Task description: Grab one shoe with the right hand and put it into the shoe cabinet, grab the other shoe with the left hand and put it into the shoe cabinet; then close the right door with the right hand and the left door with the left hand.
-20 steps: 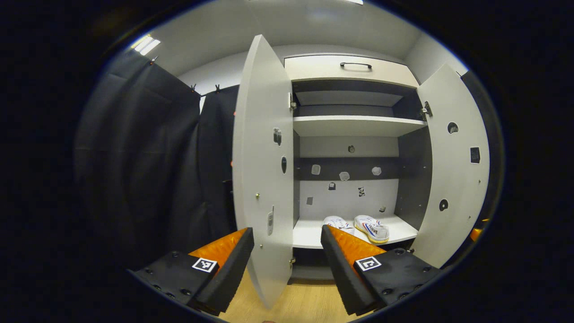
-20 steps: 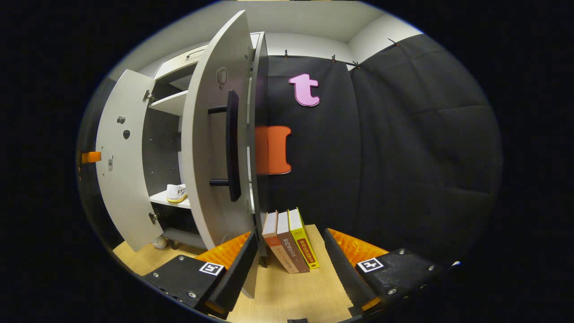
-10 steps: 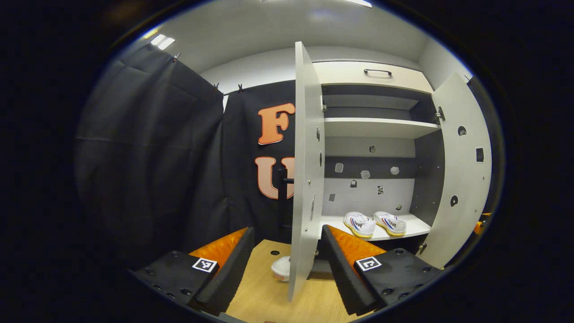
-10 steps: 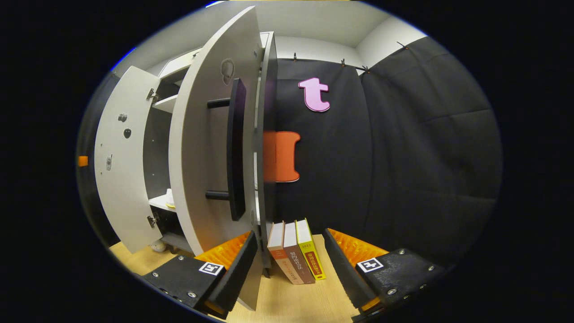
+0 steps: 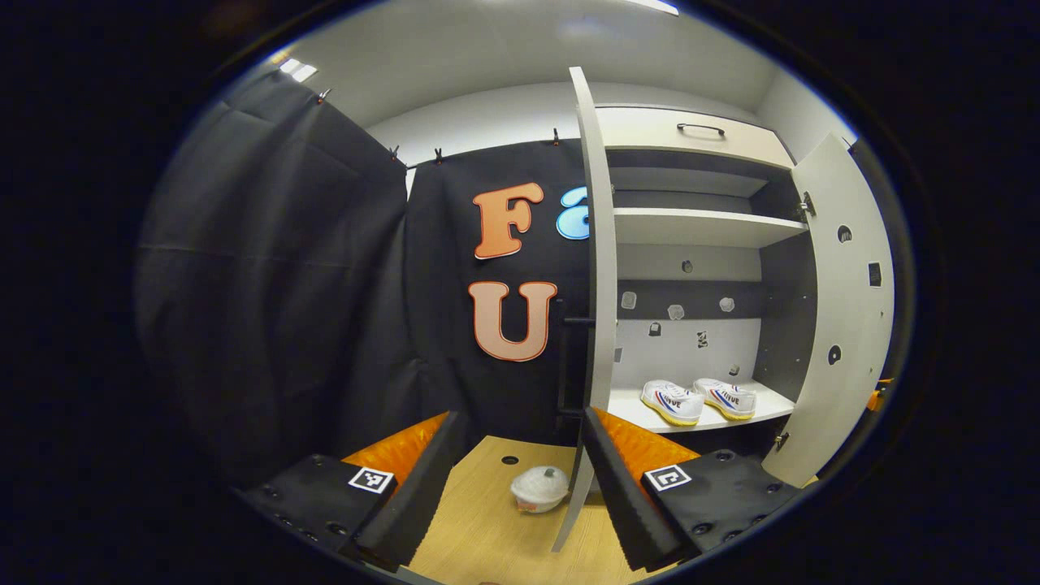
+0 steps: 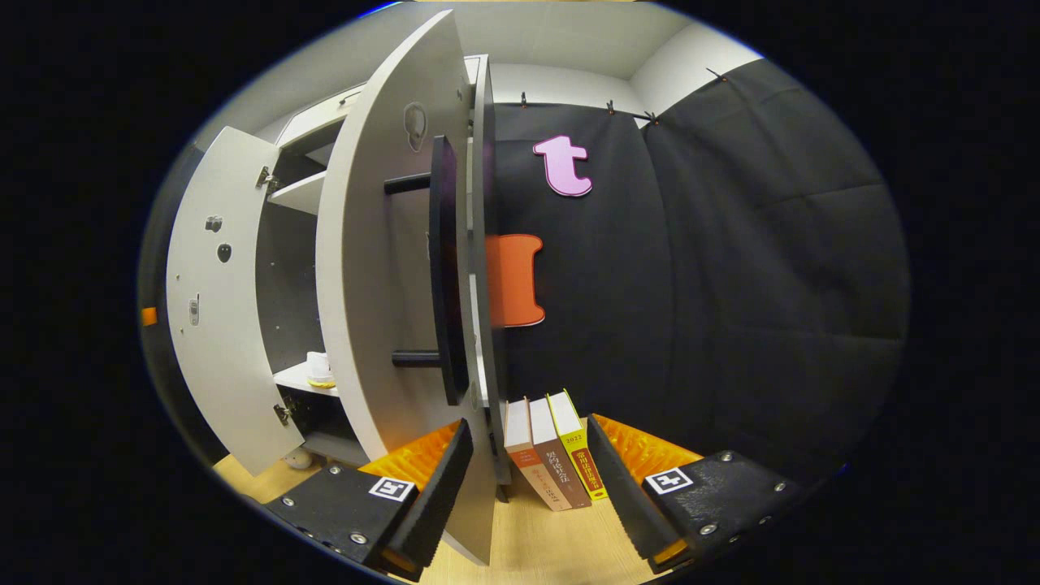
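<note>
Shoes (image 5: 699,400) sit side by side on the lower shelf of the shoe cabinet (image 5: 691,227), so the loading half of the task looks done and only the doors are left. Over the last second the left gripper (image 5: 520,455) has swung out to the left: the left door (image 5: 600,268), seen broadside a moment ago, now shows edge-on, with its black handle just coming into sight behind it and a small white lidded pot (image 5: 539,489) on the floor beside its foot. Its fingers stand wide apart and hold nothing. The right gripper (image 6: 528,475) has crept closer to the right door (image 6: 382,268), whose long black handle (image 6: 445,268) now looms nearer; its fingers too are spread and empty, the left one just beside the door's lower edge, with a row of books (image 6: 552,451) leaning between them. Both doors hang open, and I judge the right one is about to be pushed shut first.
</note>
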`<act>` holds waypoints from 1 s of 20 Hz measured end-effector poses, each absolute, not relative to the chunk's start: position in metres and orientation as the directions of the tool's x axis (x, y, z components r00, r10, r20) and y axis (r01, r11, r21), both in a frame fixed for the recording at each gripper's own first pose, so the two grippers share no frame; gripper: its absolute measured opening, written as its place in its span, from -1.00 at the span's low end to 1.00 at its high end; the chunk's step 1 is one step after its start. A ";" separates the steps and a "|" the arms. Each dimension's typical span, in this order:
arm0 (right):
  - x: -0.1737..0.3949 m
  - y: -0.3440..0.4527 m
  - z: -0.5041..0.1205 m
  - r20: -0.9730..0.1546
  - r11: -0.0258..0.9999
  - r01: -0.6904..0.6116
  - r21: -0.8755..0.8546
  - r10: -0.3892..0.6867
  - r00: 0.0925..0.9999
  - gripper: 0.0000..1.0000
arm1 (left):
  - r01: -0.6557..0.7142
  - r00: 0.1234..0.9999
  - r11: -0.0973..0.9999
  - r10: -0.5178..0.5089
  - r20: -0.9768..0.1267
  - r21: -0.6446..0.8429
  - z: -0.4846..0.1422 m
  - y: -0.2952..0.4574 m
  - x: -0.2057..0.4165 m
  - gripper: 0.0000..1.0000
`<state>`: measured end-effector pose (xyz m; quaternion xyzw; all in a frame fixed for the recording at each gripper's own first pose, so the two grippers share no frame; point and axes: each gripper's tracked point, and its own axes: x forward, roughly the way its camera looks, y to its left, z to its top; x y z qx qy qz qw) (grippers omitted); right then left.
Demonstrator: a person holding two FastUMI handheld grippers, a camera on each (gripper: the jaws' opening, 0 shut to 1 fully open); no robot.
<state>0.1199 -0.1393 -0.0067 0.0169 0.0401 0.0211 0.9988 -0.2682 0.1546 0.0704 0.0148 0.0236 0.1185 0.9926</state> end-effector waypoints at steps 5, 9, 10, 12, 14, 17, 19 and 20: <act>0.122 -0.093 -0.006 -0.060 0.998 -0.063 0.009 0.064 0.996 0.76 | -0.215 0.975 0.976 0.216 -0.042 0.026 0.068 0.179 -0.258 0.93; 0.129 -0.059 -0.008 -0.050 0.997 -0.077 0.026 0.078 0.996 0.76 | -0.189 0.981 0.982 0.190 -0.033 0.028 0.067 0.192 -0.251 0.92; 0.132 -0.051 -0.009 -0.045 0.997 -0.079 0.027 0.080 0.996 0.76 | -0.182 0.983 0.983 0.182 -0.031 0.030 0.067 0.194 -0.250 0.93; 0.138 -0.035 -0.009 -0.032 0.996 -0.081 0.023 0.081 0.996 0.76 | -0.171 0.985 0.984 0.172 -0.027 0.039 0.066 0.198 -0.247 0.94; 0.143 -0.020 -0.010 -0.023 0.996 -0.086 0.026 0.087 0.996 0.76 | -0.160 0.986 0.986 0.162 -0.030 0.046 0.063 0.204 -0.244 0.94; 0.158 0.003 -0.010 -0.006 0.995 -0.091 0.026 0.091 0.996 0.93 | -0.147 0.988 0.988 0.148 -0.033 0.038 0.059 0.209 -0.242 0.93; 0.176 0.020 -0.012 -0.009 0.994 -0.100 0.032 0.100 0.995 0.80 | -0.140 0.989 0.990 0.142 -0.039 0.034 0.055 0.212 -0.239 0.92; 0.185 0.029 -0.013 -0.007 0.994 -0.107 0.031 0.107 0.994 0.81 | -0.138 0.989 0.990 0.139 -0.042 0.033 0.054 0.213 -0.239 0.92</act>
